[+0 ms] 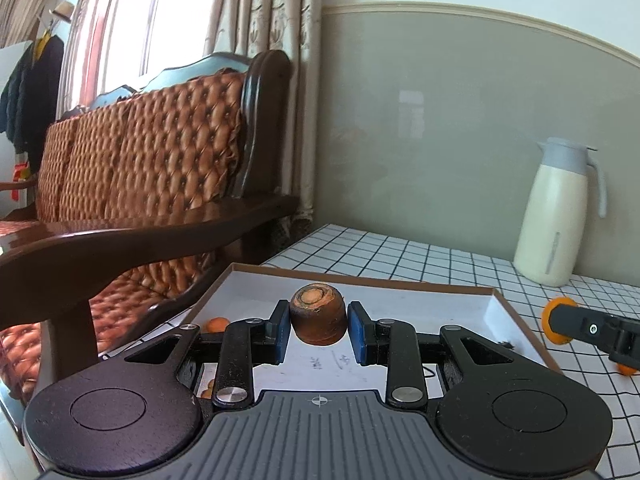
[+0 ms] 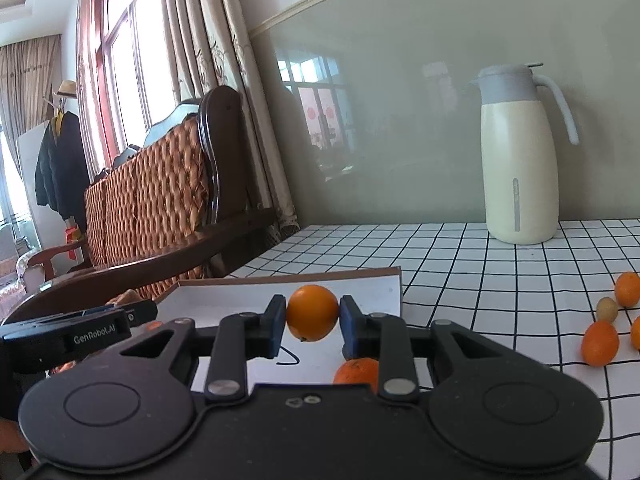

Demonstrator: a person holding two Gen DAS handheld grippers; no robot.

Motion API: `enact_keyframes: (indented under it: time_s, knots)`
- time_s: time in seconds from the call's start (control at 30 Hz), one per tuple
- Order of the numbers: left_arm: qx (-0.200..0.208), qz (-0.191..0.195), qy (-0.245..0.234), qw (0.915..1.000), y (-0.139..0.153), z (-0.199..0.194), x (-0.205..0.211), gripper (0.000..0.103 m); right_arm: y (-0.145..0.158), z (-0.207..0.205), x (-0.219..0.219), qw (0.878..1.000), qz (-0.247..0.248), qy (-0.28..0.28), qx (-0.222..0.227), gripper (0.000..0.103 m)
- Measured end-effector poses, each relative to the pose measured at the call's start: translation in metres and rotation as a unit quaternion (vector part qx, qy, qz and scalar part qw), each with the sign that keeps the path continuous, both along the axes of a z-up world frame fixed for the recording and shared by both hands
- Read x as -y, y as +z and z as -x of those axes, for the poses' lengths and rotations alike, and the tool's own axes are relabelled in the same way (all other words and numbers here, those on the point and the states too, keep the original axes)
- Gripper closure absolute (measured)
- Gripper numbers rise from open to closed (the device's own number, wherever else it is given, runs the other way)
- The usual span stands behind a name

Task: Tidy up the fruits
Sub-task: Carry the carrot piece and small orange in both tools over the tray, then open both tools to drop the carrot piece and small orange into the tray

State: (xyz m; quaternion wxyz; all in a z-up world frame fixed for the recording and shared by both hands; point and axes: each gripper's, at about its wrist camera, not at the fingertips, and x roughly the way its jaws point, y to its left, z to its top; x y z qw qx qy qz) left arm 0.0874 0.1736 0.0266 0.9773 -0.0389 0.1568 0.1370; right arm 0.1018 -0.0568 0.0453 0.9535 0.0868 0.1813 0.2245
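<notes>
So the left hand-held gripper is clamped on a stubby brownish-orange carrot piece, held up over the shallow white tray on the checked worktop. The right hand-held gripper has its pads squeezed onto a small orange above that same tray, with another orange lying right under it. A few more little fruits sit off to the right on the cloth, and a cream jug stands by the wall.

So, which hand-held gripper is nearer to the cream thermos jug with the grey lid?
Right. The right hand-held gripper is closer to the jug; the left hand-held gripper is farther away.
</notes>
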Motion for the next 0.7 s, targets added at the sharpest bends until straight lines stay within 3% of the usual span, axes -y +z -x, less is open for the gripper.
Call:
enact_keyframes:
  time_s: [0.57, 0.63, 0.67, 0.7]
  knots:
    - [-0.022, 0.017, 0.025, 0.9993, -0.013, -0.035, -0.027, 0.072, -0.012, -0.047, -0.024, 0.999, 0.020, -0.004, -0.027, 0.080]
    - [-0.032, 0.016, 0.027, 0.9990, -0.018, -0.045, -0.030, 0.071, -0.016, -0.053, -0.027, 0.999, 0.030, -0.010, -0.037, 0.071]
    - [-0.039, 0.016, 0.027, 0.9987, -0.019, -0.050, -0.031, 0.065, -0.017, -0.052, -0.025, 0.999, 0.027, -0.016, -0.036, 0.052]
    - [-0.045, 0.019, 0.029, 0.9984, -0.021, -0.054, -0.032, 0.053, -0.017, -0.049, -0.021, 0.999, 0.015, -0.021, -0.032, 0.036]
